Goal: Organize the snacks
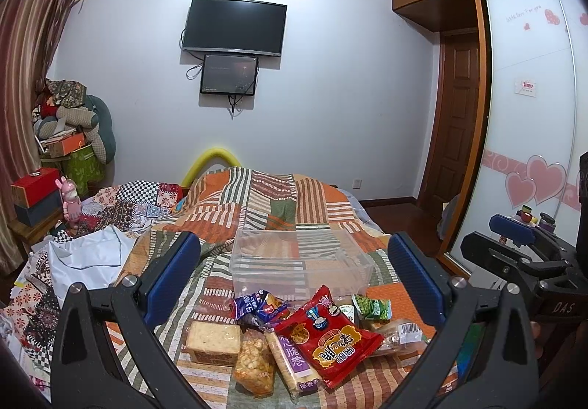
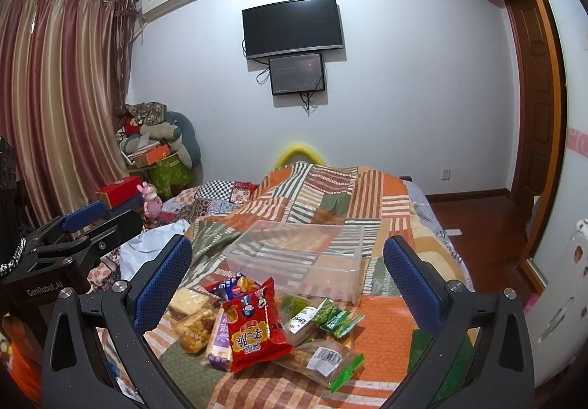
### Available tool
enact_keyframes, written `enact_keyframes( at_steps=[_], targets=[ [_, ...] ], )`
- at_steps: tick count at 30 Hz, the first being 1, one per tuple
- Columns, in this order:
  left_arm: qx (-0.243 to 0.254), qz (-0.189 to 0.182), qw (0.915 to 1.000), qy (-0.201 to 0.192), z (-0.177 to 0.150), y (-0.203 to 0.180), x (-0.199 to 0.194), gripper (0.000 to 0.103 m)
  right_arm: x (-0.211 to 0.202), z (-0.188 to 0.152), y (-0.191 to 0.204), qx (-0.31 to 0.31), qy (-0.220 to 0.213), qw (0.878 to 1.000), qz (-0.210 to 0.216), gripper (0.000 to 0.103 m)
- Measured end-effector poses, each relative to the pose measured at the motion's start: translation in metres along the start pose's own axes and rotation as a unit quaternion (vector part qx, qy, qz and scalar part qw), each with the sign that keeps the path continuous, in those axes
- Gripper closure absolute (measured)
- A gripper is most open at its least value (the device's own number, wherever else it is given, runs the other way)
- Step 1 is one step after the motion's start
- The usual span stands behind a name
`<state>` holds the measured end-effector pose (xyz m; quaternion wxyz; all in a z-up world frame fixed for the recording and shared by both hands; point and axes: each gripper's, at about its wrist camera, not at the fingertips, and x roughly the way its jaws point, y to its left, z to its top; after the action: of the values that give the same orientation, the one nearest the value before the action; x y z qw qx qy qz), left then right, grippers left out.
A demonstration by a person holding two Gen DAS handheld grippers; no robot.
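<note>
Both grippers hang level above the near edge of the bed, side by side and aimed toward the far wall. The left gripper [image 1: 294, 280] has its blue pads spread wide with nothing between them; the right gripper [image 2: 288, 280] is likewise spread wide and holds nothing. Just under them a heap of snacks lies on the patchwork quilt [image 1: 279, 203]. The red snack bag [image 1: 329, 339] rests on top, flat, its long axis running toward the far wall. A purple-labelled wafer pack [image 1: 292, 359] lies beside it, lengthwise the same way. Green pea packets [image 2: 336, 317] sit to the right. Just beyond the heap stands a clear plastic bin [image 1: 299, 262], upright, its long side across the bed.
</note>
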<state>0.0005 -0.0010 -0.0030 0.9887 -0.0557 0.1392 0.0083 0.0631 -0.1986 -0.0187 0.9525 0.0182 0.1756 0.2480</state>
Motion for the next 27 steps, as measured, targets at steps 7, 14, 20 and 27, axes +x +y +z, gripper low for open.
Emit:
enact_keyframes(
  at_steps=[7,14,20,27],
  targets=[
    [-0.004,-0.005,1.0,0.002,0.0003,0.0008,0.0005,0.0,-0.0002,0.0001,0.0003,0.0,0.001,1.0,0.0,0.0],
    [-0.003,-0.003,1.0,-0.003,-0.0004,0.0001,-0.0015,0.0,-0.0007,0.0002,0.0012,-0.001,0.0,1.0,0.001,0.0],
    [-0.003,-0.003,1.0,-0.004,-0.0014,-0.0005,-0.0021,0.0,-0.0005,0.0001,0.0023,-0.001,-0.001,1.0,0.0,0.0],
    [-0.002,-0.003,1.0,-0.004,-0.0013,-0.0011,-0.0017,0.0,0.0001,0.0009,0.0018,0.0,-0.001,1.0,0.0,0.0]
  ],
)
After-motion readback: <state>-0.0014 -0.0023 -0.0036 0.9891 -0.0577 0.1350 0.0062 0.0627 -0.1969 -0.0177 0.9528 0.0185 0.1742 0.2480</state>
